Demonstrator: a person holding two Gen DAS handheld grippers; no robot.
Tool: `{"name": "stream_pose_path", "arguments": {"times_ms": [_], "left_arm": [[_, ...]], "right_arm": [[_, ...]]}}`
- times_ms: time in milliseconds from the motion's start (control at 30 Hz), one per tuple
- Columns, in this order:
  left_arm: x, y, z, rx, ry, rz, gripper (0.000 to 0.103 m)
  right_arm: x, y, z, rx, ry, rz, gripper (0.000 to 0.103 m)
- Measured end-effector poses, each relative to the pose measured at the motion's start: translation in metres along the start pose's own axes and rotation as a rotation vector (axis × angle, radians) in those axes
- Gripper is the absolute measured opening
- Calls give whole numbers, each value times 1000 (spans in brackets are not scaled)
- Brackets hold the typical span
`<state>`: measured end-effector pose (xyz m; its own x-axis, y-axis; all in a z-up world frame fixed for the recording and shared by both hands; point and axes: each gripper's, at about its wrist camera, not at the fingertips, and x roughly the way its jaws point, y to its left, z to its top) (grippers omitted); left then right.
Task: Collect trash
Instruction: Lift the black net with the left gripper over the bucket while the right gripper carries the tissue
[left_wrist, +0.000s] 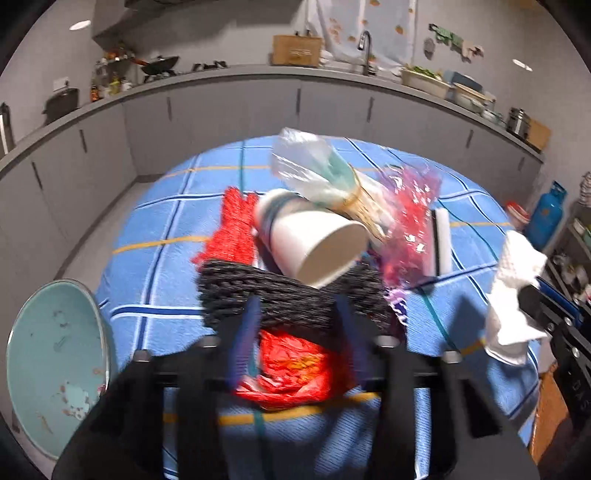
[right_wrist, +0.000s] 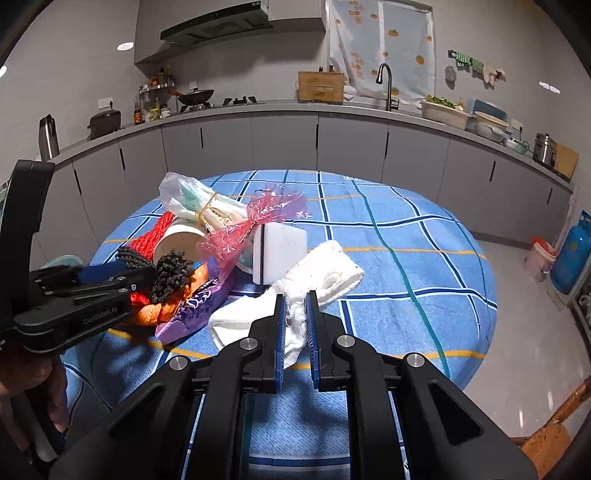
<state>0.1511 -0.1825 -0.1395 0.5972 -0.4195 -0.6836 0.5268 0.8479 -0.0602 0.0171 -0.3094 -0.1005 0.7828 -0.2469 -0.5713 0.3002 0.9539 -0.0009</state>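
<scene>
Trash is heaped on the blue checked tablecloth (left_wrist: 155, 266): a tipped paper cup (left_wrist: 314, 240), a black foam net (left_wrist: 288, 295), a red plastic bag (left_wrist: 291, 369), a red net (left_wrist: 236, 221), pink cellophane (left_wrist: 410, 221) and a white block (right_wrist: 280, 251). My left gripper (left_wrist: 297, 306) hovers blurred over the black net. Its jaws stand apart, with the red bag showing between them. My right gripper (right_wrist: 295, 314) is shut on a white paper towel (right_wrist: 325, 273) lifted at the table's near side. From the left wrist view, that towel (left_wrist: 513, 295) hangs at the right.
A teal basin (left_wrist: 55, 362) stands at the table's left edge. A purple wrapper (right_wrist: 192, 310) and a clear bag of bundled items (right_wrist: 192, 199) lie in the heap. A hand (right_wrist: 33, 380) holds the left tool. Grey cabinets run behind; a blue gas cylinder (right_wrist: 572, 251) stands right.
</scene>
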Motion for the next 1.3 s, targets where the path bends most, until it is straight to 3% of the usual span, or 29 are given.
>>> {"name": "stream_pose_path", "arguments": {"times_ms": [67,433,867,1300], "left_arm": [[1,-1,-2,6,13,-20,1],[-34,2,2,24,-49,-54,0],[-71,14,11,20,-128,-32,0],[-109,44,16,-12,-198,18,0]], "right_arm": [[0,1,0,-2,-1,2,12],[-9,3,4,-4,-27,6,12],[-20,8,5,-16,-55,11,12],[-27,42,24,-67,-92,85,12]]}}
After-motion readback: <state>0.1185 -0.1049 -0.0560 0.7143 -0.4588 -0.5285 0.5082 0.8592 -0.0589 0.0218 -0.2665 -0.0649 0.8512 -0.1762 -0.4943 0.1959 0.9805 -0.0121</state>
